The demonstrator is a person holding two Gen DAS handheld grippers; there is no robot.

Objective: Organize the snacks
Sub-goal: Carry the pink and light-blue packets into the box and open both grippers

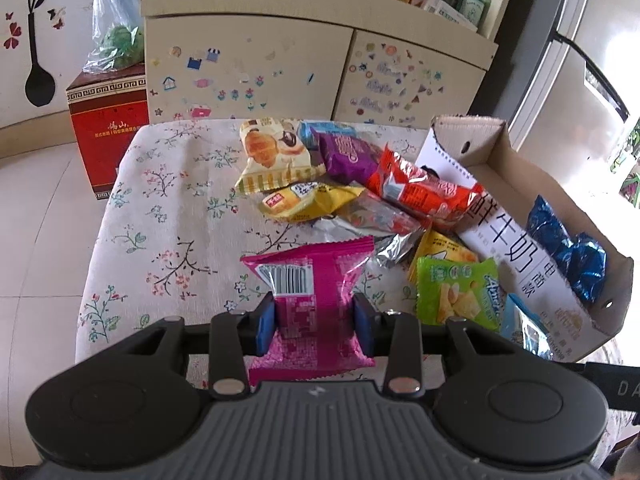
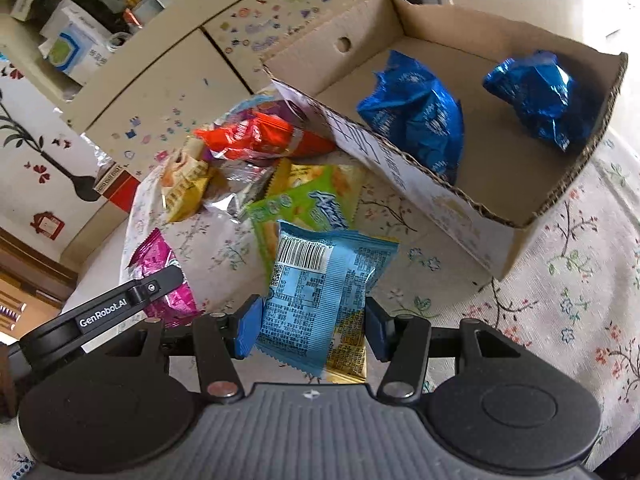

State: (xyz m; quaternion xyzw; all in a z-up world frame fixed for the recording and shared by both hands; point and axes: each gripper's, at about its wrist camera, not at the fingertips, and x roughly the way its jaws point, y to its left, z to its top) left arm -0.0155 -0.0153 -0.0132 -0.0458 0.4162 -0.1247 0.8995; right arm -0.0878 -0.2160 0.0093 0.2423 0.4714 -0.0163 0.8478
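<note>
My left gripper (image 1: 314,312) is shut on a pink snack packet (image 1: 316,264), held barcode side up just above the floral tablecloth (image 1: 160,208). In the right wrist view my right gripper (image 2: 312,320) is shut on a light blue packet (image 2: 320,280), barcode up, over a green packet (image 2: 304,204). A cardboard box (image 2: 440,196) lies beyond it to the right, with two dark blue packets (image 2: 416,120) (image 2: 540,96) inside. A loose pile lies left of the box: an orange packet (image 1: 424,188), a purple one (image 1: 348,156) and a croissant packet (image 1: 272,156).
A cabinet covered in stickers (image 1: 280,68) stands behind the table. A red carton (image 1: 112,128) with a plastic bag (image 1: 116,28) on top sits on the floor at the far left. The tablecloth's left half (image 1: 132,280) holds no packets.
</note>
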